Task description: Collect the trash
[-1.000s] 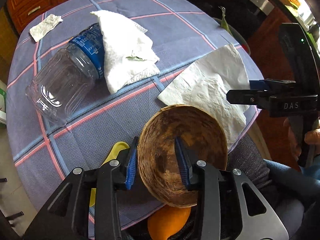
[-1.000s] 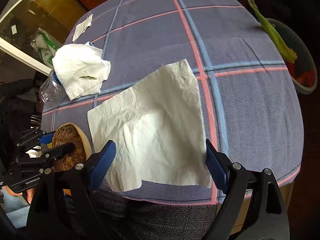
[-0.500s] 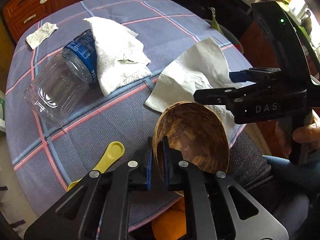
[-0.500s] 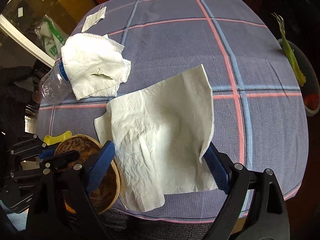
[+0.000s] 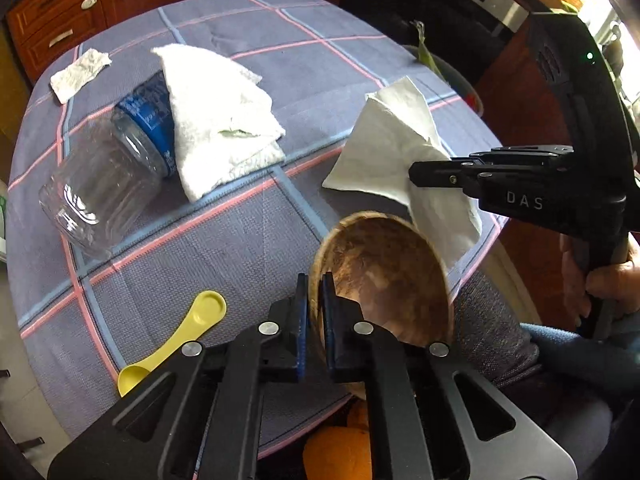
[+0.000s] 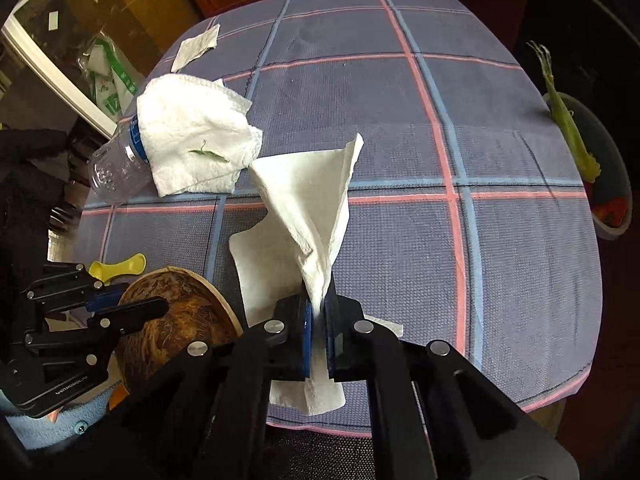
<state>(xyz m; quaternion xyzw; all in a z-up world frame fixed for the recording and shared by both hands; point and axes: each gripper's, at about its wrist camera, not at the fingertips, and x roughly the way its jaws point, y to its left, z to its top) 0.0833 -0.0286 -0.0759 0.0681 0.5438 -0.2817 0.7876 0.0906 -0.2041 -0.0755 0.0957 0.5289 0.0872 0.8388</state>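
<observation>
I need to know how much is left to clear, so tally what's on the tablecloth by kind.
Paper napkins and scraps: 3
Plastic bottles: 1
Brown bowls: 1
Yellow scoops: 1
Total: 6

We count two grippers: the left gripper (image 5: pixel 315 308) and the right gripper (image 6: pixel 319 312). We count three white paper items: one napkin (image 6: pixel 308 208), one crumpled paper towel (image 6: pixel 192 140) and one small paper scrap (image 6: pixel 196 46). We count one plastic bottle (image 5: pixel 100 184), one wooden bowl (image 5: pixel 384 272), one yellow spoon (image 5: pixel 176 340) and one bin (image 6: pixel 612 184).
</observation>
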